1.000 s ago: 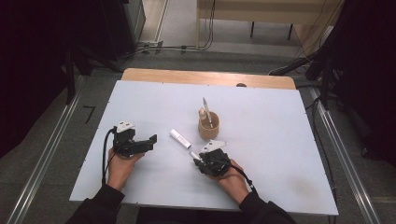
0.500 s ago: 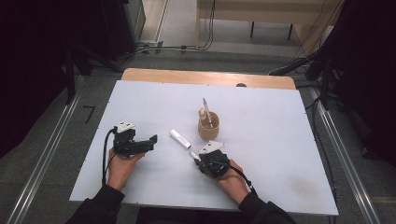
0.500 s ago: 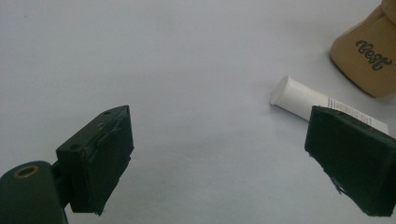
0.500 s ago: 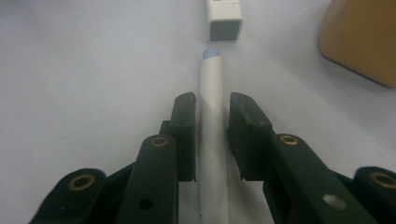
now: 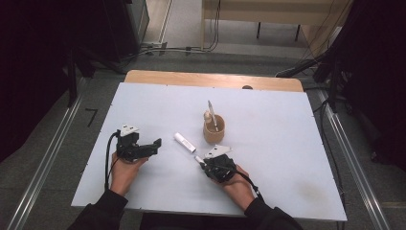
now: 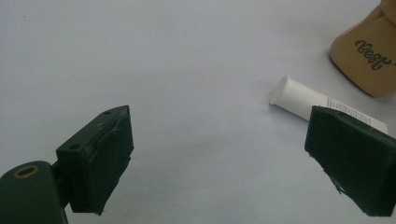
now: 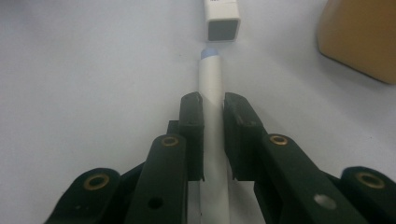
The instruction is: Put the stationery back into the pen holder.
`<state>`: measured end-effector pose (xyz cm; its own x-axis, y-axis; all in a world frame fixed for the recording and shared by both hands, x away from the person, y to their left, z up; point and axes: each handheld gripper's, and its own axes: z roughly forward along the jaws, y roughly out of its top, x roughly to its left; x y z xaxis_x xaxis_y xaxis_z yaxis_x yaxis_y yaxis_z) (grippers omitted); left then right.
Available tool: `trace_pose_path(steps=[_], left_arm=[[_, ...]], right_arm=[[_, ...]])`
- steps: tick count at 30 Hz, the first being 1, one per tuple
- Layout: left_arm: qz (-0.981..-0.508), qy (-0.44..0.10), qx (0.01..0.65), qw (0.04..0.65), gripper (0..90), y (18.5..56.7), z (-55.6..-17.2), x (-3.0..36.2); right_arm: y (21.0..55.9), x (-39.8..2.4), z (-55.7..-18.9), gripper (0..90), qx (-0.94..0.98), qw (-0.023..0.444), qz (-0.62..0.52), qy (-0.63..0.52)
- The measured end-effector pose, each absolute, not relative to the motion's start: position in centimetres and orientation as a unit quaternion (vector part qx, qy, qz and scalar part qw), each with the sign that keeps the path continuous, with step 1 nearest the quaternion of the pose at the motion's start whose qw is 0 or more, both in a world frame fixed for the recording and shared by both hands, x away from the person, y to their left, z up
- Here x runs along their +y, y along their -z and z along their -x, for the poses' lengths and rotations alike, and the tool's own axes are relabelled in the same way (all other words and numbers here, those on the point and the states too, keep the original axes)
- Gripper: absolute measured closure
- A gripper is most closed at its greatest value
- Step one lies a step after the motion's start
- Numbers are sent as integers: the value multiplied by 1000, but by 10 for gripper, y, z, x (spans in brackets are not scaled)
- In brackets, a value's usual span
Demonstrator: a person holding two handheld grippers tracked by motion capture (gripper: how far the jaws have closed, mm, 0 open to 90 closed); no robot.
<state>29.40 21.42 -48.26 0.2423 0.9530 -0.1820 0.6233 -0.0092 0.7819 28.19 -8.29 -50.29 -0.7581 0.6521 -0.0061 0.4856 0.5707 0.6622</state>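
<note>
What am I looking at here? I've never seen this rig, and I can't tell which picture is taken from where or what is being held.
There is no robot arm: a person at a white table holds a hand-held two-jaw gripper in each hand. The high view looks down from above the person's side. The other two pictures come from cameras riding on the grippers, looking along their black jaws.

The right gripper has just been closing its jaws and now pinches a white marker pen with a blue tip. Just beyond that tip lies its white cap, apart from it.

The left gripper is open and holds nothing; it faces the cap from the other side.

A tan cup stands on the table with a pen-like thing and a small wooden piece in it.
</note>
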Motion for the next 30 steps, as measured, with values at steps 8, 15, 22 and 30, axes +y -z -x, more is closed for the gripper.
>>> trace_pose_path(steps=[8, 15, 22, 30], left_arm=[[-679, -206, 580, 400, 78, 482, -294, 214], [-680, -205, 578, 403, 78, 482, -294, 214], [-684, -197, 574, 405, 78, 482, -293, 212], [-691, -192, 562, 413, 78, 478, -288, 203]], right_arm=[[502, -83, -282, 771, 876, 123, -329, -331], [501, -88, -284, 771, 873, 116, -335, -336], [494, -97, -287, 771, 864, 113, -347, -348], [485, -109, -292, 770, 850, 107, -364, -366]])
